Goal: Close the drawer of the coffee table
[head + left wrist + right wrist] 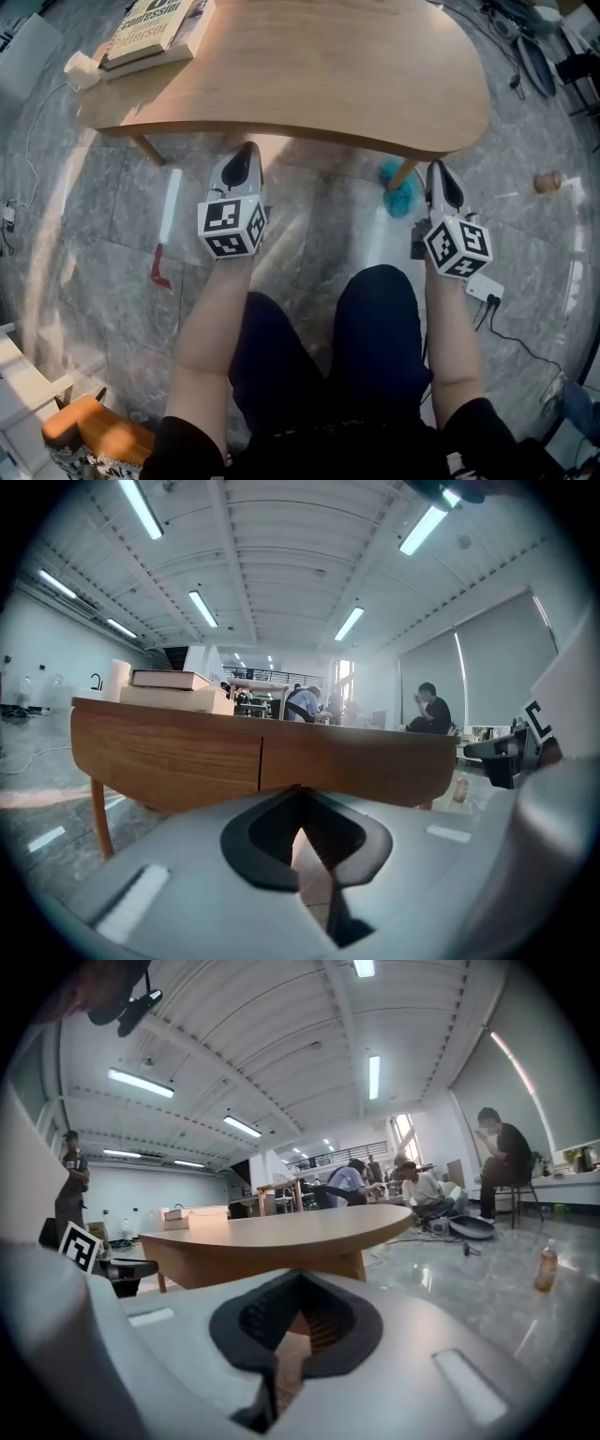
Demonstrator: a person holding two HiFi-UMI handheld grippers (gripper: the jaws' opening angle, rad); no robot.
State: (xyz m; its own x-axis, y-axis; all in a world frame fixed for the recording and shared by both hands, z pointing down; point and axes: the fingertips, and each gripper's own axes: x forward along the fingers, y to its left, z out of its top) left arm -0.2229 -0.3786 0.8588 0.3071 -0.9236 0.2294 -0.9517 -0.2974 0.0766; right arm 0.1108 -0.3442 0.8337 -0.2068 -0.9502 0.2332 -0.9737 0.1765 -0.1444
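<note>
The drawer (187,757) already looks flush in the coffee table (309,75) front at centre frame, so the closing seems done and backing off is next. Both the left gripper (247,150) and the right gripper (440,169) have their jaws together, empty. Books (155,28) lie at upper left, with a grey tiled floor (309,225) below.

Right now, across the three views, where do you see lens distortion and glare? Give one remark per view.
Head view: the coffee table's front edge bows, and pale glare streaks the floor. Left gripper view: the strip lights curve, and the corners go black. Right gripper view: the ceiling beams fan out and bend, and the floor reflects light at the right.
</note>
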